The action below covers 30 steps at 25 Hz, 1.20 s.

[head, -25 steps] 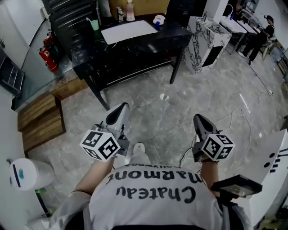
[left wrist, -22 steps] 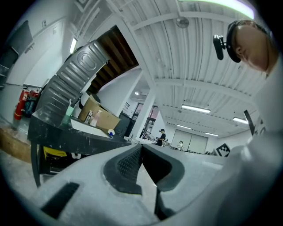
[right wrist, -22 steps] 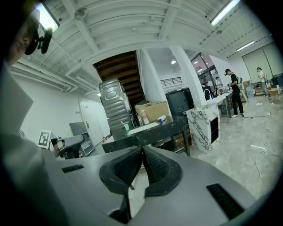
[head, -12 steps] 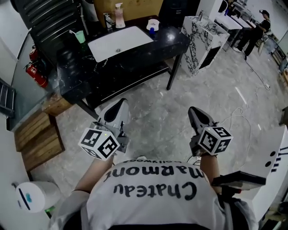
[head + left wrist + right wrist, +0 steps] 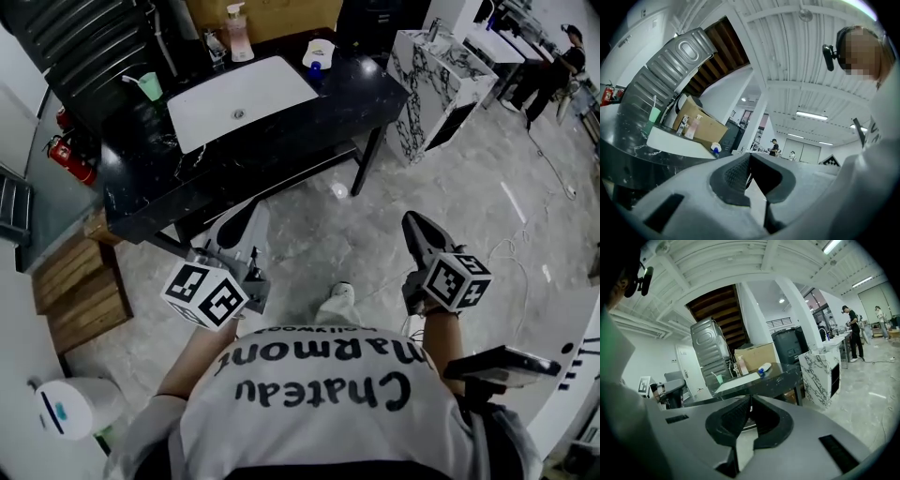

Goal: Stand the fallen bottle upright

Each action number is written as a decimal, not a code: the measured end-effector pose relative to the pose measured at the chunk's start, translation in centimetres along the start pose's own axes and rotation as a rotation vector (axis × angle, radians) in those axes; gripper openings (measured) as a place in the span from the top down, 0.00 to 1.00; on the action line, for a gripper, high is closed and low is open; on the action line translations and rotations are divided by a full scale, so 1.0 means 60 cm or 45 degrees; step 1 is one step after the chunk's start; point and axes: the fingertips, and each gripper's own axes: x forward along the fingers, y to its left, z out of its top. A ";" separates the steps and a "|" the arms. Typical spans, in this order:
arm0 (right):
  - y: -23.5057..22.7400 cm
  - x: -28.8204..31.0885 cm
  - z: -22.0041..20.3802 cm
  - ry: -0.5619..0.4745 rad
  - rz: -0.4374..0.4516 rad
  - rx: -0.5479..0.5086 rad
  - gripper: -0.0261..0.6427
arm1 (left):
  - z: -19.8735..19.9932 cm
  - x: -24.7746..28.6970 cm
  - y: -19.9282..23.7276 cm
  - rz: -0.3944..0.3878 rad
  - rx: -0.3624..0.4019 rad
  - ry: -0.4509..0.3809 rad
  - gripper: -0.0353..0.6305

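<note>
The fallen bottle [image 5: 317,53], white with a blue cap, lies on its side on the black counter [image 5: 366,89], right of the white sink basin [image 5: 239,98]. It also shows small in the right gripper view, bottle [image 5: 765,367], and in the left gripper view, bottle [image 5: 715,148]. My left gripper [image 5: 236,217] is held out over the floor just short of the counter's front, shut and empty. My right gripper [image 5: 415,225] is further right over the floor, also shut with nothing in it. In their own views the left gripper [image 5: 749,159] and right gripper [image 5: 750,401] have jaws closed together.
A pink soap dispenser [image 5: 239,19] and a green cup [image 5: 150,86] stand on the counter. A marble-patterned cabinet [image 5: 441,70] is to its right. Fire extinguishers [image 5: 70,155], wooden steps [image 5: 80,291] and a white bin [image 5: 66,408] lie left. Cables [image 5: 511,253] cross the floor; a person [image 5: 553,56] stands far right.
The counter has come nearer and lower in the head view as the person walks toward it. Both grippers have moved forward with them, still shut.
</note>
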 end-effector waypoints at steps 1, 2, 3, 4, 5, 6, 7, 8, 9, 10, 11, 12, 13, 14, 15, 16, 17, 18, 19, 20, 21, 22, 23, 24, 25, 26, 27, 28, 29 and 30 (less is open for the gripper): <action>-0.015 0.020 0.018 0.003 0.024 -0.014 0.93 | 0.002 0.024 0.002 0.011 -0.002 -0.007 0.93; -0.032 0.038 0.038 0.006 0.042 -0.029 0.93 | 0.002 0.050 0.003 0.021 -0.007 -0.014 0.93; -0.051 0.053 0.058 0.008 0.056 -0.044 0.93 | 0.004 0.076 0.003 0.029 -0.010 -0.020 0.92; -0.072 0.068 0.078 0.006 0.068 -0.055 0.93 | 0.006 0.102 0.003 0.036 -0.012 -0.028 0.93; -0.092 0.083 0.098 -0.001 0.079 -0.063 0.93 | 0.010 0.127 0.002 0.042 -0.008 -0.036 0.93; -0.114 0.097 0.117 -0.011 0.088 -0.067 0.93 | 0.013 0.151 0.001 0.043 -0.001 -0.048 0.93; -0.136 0.111 0.136 -0.022 0.096 -0.070 0.93 | 0.016 0.175 -0.001 0.042 0.008 -0.062 0.93; -0.157 0.124 0.153 -0.031 0.105 -0.070 0.93 | 0.018 0.197 -0.004 0.037 0.015 -0.078 0.93; -0.177 0.138 0.166 -0.037 0.117 -0.068 0.93 | 0.018 0.218 -0.006 0.034 0.022 -0.094 0.93; -0.194 0.151 0.177 -0.039 0.135 -0.066 0.93 | 0.017 0.236 -0.008 0.037 0.027 -0.108 0.93; -0.207 0.163 0.186 -0.038 0.155 -0.067 0.93 | 0.015 0.252 -0.007 0.048 0.029 -0.120 0.93; -0.219 0.174 0.192 -0.035 0.172 -0.070 0.93 | 0.013 0.266 -0.004 0.067 0.026 -0.130 0.93; -0.231 0.183 0.195 -0.030 0.182 -0.073 0.93 | 0.009 0.277 0.000 0.092 0.019 -0.137 0.93; -0.242 0.192 0.196 -0.024 0.188 -0.073 0.93 | 0.005 0.286 0.006 0.117 0.008 -0.138 0.93; -0.251 0.199 0.196 -0.017 0.193 -0.066 0.93 | 0.001 0.293 0.012 0.140 -0.003 -0.133 0.93; -0.257 0.205 0.195 -0.011 0.203 -0.056 0.93 | -0.002 0.299 0.017 0.159 -0.007 -0.123 0.93; -0.262 0.212 0.195 -0.006 0.215 -0.045 0.93 | -0.002 0.305 0.023 0.175 -0.003 -0.114 0.93; -0.267 0.220 0.195 -0.003 0.222 -0.037 0.93 | 0.000 0.313 0.029 0.188 0.004 -0.108 0.93; -0.275 0.228 0.196 0.001 0.220 -0.028 0.93 | 0.002 0.322 0.035 0.198 0.010 -0.105 0.93; -0.285 0.238 0.196 0.007 0.213 -0.017 0.93 | 0.003 0.332 0.040 0.203 0.009 -0.103 0.93; -0.294 0.247 0.195 0.015 0.204 -0.001 0.93 | 0.001 0.343 0.046 0.206 0.006 -0.101 0.93; -0.302 0.257 0.192 0.025 0.199 0.019 0.93 | -0.001 0.354 0.053 0.210 0.002 -0.095 0.93; -0.307 0.269 0.189 0.035 0.198 0.041 0.93 | -0.003 0.365 0.062 0.220 0.001 -0.087 0.93; -0.311 0.281 0.187 0.043 0.200 0.060 0.93 | -0.004 0.376 0.075 0.237 0.001 -0.078 0.93; -0.314 0.295 0.188 0.048 0.201 0.074 0.93 | -0.004 0.387 0.091 0.257 -0.002 -0.070 0.93; -0.317 0.310 0.193 0.049 0.201 0.081 0.93 | -0.004 0.399 0.108 0.272 -0.010 -0.064 0.93; -0.320 0.325 0.201 0.046 0.198 0.083 0.93 | -0.002 0.413 0.125 0.278 -0.021 -0.062 0.93; -0.323 0.339 0.211 0.041 0.193 0.080 0.93 | 0.001 0.429 0.141 0.276 -0.034 -0.063 0.93; -0.325 0.354 0.223 0.038 0.191 0.074 0.93 | 0.005 0.445 0.155 0.273 -0.048 -0.065 0.93; -0.324 0.371 0.235 0.038 0.194 0.067 0.93 | 0.012 0.461 0.169 0.270 -0.055 -0.069 0.93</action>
